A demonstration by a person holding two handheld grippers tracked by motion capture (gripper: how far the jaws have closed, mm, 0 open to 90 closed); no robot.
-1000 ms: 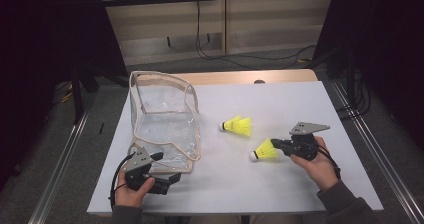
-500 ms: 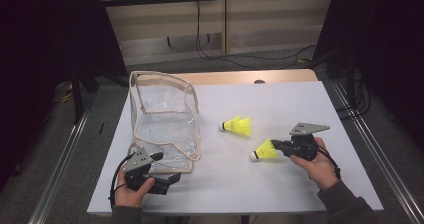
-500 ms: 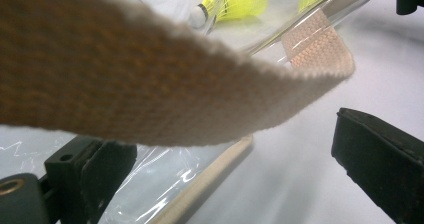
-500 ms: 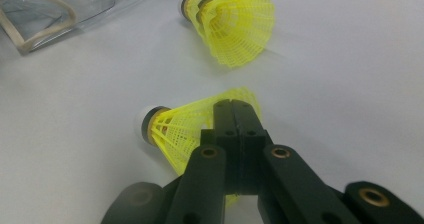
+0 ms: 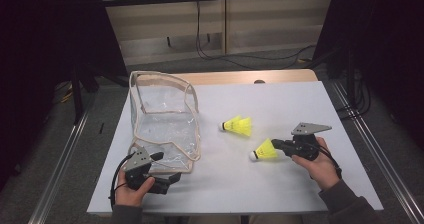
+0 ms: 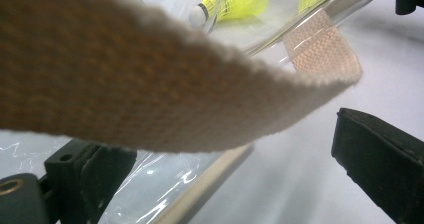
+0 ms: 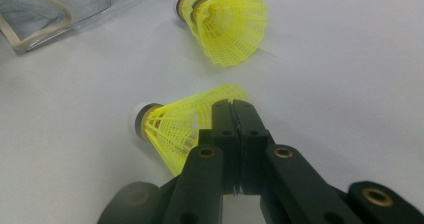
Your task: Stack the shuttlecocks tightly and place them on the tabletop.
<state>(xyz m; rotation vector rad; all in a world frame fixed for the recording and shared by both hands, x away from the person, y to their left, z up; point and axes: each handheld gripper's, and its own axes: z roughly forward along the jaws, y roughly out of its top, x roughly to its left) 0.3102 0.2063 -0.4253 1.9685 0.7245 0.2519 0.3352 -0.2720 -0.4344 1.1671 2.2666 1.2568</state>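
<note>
A clear plastic bag (image 5: 165, 119) with beige trim stands open at the table's left. My left gripper (image 5: 171, 179) lies at its front corner. In the left gripper view the jaws (image 6: 235, 179) stand wide open, with the bag's beige strap (image 6: 125, 84) hanging close above them and its clear wall (image 6: 150, 184) between them. My right gripper (image 5: 276, 145) is shut on the skirt of a yellow shuttlecock (image 5: 265, 150), which rests on the table with its cork pointing left. In the right gripper view the jaws (image 7: 232, 109) pinch that skirt (image 7: 175, 126). A second yellow shuttlecock (image 5: 238, 126) (image 7: 225, 21) lies loose farther back.
The white table (image 5: 290, 99) has open room at its middle and right. A wooden ledge (image 5: 250, 77) runs along the back edge. Metal rails (image 5: 370, 149) flank the table, and cables (image 5: 250, 54) lie on the floor behind.
</note>
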